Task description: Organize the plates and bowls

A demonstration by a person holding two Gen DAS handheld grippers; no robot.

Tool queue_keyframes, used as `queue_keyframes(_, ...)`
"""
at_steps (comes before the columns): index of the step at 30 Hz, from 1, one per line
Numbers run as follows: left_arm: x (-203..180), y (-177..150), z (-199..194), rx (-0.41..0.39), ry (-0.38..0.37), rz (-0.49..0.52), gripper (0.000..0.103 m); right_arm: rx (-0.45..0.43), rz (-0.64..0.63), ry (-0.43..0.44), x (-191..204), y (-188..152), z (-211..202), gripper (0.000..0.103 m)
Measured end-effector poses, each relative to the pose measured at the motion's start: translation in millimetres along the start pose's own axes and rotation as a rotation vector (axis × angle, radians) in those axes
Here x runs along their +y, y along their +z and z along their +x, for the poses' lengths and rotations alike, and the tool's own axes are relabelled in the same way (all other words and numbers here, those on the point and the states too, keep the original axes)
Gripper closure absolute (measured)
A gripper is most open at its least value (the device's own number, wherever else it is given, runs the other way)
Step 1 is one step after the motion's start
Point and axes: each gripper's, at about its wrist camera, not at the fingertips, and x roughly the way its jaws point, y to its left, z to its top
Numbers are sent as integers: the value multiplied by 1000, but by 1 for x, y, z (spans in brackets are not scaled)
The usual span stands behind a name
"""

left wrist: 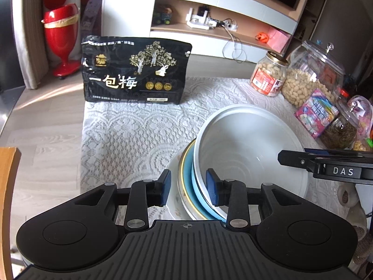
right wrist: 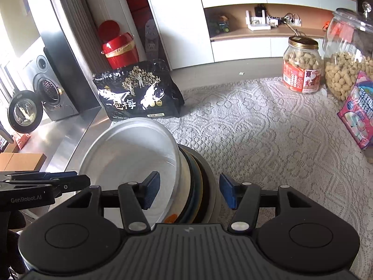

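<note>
A white bowl (left wrist: pixel 247 144) sits on a stack: a light blue dish (left wrist: pixel 198 196), a gold-rimmed plate (left wrist: pixel 184 186) and a white plate (left wrist: pixel 172 200) at the bottom, on the lace tablecloth (left wrist: pixel 130 135). My left gripper (left wrist: pixel 188 187) is open, its jaws straddling the left edge of the stack. My right gripper (right wrist: pixel 190 192) is open and straddles the right edge of the same stack (right wrist: pixel 198 175), with one finger inside the white bowl (right wrist: pixel 130 154). The right gripper also shows in the left wrist view (left wrist: pixel 326 163), and the left one in the right wrist view (right wrist: pixel 42 184).
A black snack bag (left wrist: pixel 135 72) stands at the far edge of the tablecloth. A peanut jar (left wrist: pixel 270 74), a large glass jar (left wrist: pixel 314 74), a pink packet (left wrist: pixel 314 112) and a small jar (left wrist: pixel 342 126) line the right side. A wooden chair back (left wrist: pixel 7 205) is at left.
</note>
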Motion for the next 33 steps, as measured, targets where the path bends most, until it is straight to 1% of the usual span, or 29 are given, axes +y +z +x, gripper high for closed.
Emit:
queue_keyframes(1, -1, -4, -7, -16, 5, -13, 63, -25, 6, 4, 1, -3, -9, 46)
queue_keyframes(3, -4, -14, -23, -55, 20, -36, 67, -78, 19, 23, 2, -12, -28, 43)
queue_keyframes(5, -13, -26, -41, -100, 41, -40, 67, -121, 17, 36, 4, -23, -46, 41)
queue_keyframes(8, -36, -53, -65, -160, 47, -35, 67, -164, -28, 31, 11, -51, -75, 38)
queue_keyframes(10, -58, -78, -81, -214, 45, -24, 67, -198, -51, 29, 13, -74, -93, 30)
queue_keyframes(11, -71, -90, -88, -236, 47, 1, 67, -210, -56, 31, 13, -85, -100, 29)
queue_keyframes(13, -100, -114, -96, -262, 73, 79, 67, -217, -64, 28, 12, -110, -109, 28)
queue_keyframes(14, -111, -124, -98, -267, 90, 113, 69, -213, -61, 28, 10, -124, -113, 28)
queue_keyframes(15, -119, -132, -100, -272, 96, 134, 76, -204, -62, 31, 8, -136, -116, 28)
queue_keyframes(17, -130, -156, -104, -321, 114, 123, 82, -189, -75, 26, 6, -154, -120, 28)
queue_keyframes(20, -134, -184, -108, -377, 113, 73, 82, -199, -86, 10, 1, -170, -129, 28)
queue_keyframes(21, -134, -189, -107, -381, 110, 66, 83, -206, -90, 10, 1, -173, -130, 27)
queue_keyframes(23, -138, -194, -108, -367, 131, 54, 85, -213, -111, 18, 3, -177, -132, 27)
queue_keyframes(25, -139, -200, -109, -349, 194, 33, 85, -218, -146, 10, 9, -184, -132, 27)
queue_keyframes(26, -141, -203, -107, -339, 243, 22, 85, -214, -161, 8, 11, -187, -132, 27)
queue_keyframes(28, -143, -205, -104, -303, 305, 18, 85, -195, -172, 8, 13, -190, -130, 27)
queue_keyframes(30, -141, -208, -103, -277, 305, 14, 85, -179, -157, 9, 11, -191, -128, 27)
queue_keyframes(33, -139, -210, -102, -260, 268, 0, 85, -148, -147, 11, 9, -190, -124, 27)
